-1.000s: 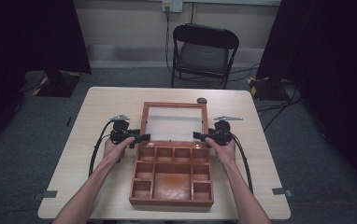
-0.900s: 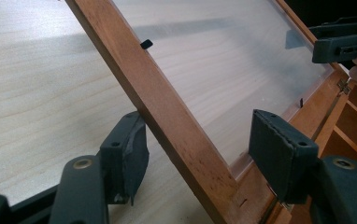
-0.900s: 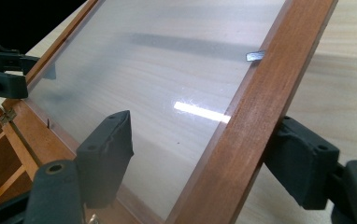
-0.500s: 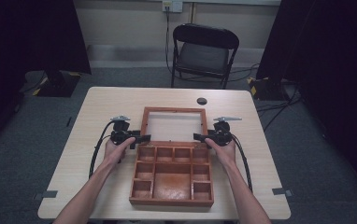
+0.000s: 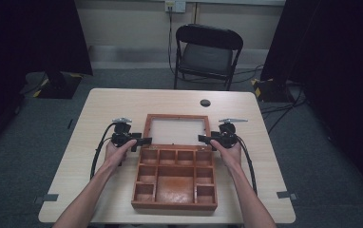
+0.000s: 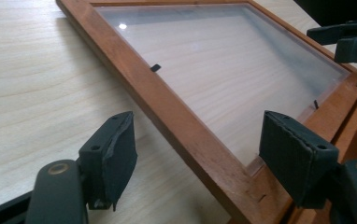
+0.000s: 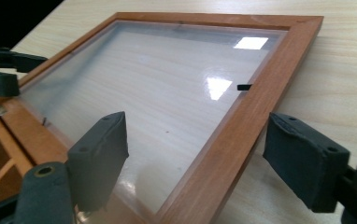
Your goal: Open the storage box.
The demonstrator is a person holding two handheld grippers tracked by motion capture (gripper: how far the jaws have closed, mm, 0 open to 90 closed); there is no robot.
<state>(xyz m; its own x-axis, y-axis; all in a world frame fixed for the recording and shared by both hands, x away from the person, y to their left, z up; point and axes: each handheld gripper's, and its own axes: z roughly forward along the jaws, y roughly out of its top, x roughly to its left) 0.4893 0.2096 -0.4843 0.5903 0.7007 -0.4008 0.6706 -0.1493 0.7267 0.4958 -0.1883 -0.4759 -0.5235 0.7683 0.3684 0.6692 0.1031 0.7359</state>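
Observation:
An open wooden box [image 5: 175,178] with several compartments sits at the table's near middle. Its glass-paned lid [image 5: 176,117] lies folded back flat on the table behind it. My left gripper [image 5: 144,141] is at the lid's left rail by the hinge. In the left gripper view the rail [image 6: 167,107] runs between the pads [image 6: 109,158] untouched, and the jaws have just been opening. My right gripper [image 5: 203,138] mirrors it at the right rail [image 7: 256,98]. Its jaws [image 7: 202,161] straddle the rail with gaps on both sides and have just opened slightly wider.
A small black round object [image 5: 205,102] lies on the table beyond the lid. A black chair [image 5: 207,52] stands behind the table's far edge. Bare tabletop [image 5: 99,109] stretches left and right of the box. Cables trail from both grippers toward the person.
The lid was tilted up a second ago and has come down backwards to lie flat on the table. Both hands stayed beside the hinge line.

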